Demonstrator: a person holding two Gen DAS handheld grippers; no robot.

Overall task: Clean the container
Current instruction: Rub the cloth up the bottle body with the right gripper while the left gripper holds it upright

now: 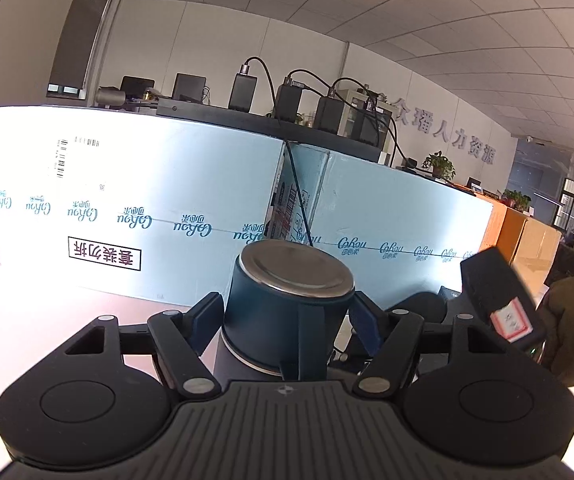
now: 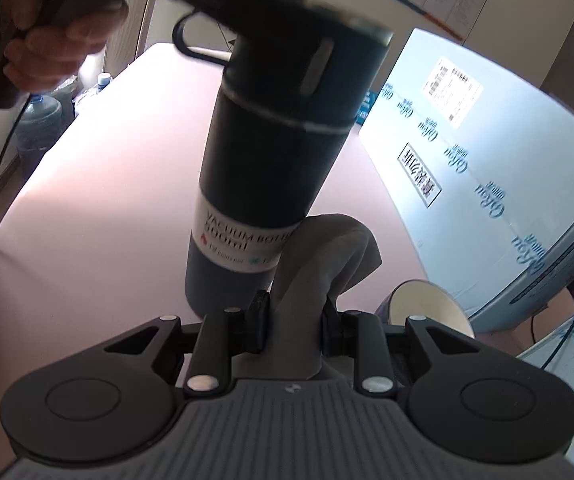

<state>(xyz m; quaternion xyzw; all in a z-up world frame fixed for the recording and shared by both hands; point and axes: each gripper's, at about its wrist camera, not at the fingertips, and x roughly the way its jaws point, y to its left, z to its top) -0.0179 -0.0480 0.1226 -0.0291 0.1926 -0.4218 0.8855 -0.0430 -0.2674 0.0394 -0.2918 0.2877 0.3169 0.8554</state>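
A dark blue vacuum bottle [image 1: 283, 320] with a steel-topped lid stands between the fingers of my left gripper [image 1: 287, 314]. The blue pads lie against both sides of the lid. In the right wrist view the same bottle [image 2: 271, 152] leans over the pink table [image 2: 99, 200], white label low down, its lid under the blurred left gripper. My right gripper [image 2: 293, 316] is shut on a bunched grey cloth [image 2: 323, 256]. The cloth rises from the jaws and touches the bottle's lower right side beside the label.
Light blue printed cartons [image 1: 159, 184] wall off the table's far side, with chargers and cables [image 1: 287, 100] on top. A paper cup [image 2: 427, 308] lies on its side at the right. A person's hand [image 2: 51, 48] holds the left gripper's handle. Water jugs [image 2: 39, 120] stand on the floor.
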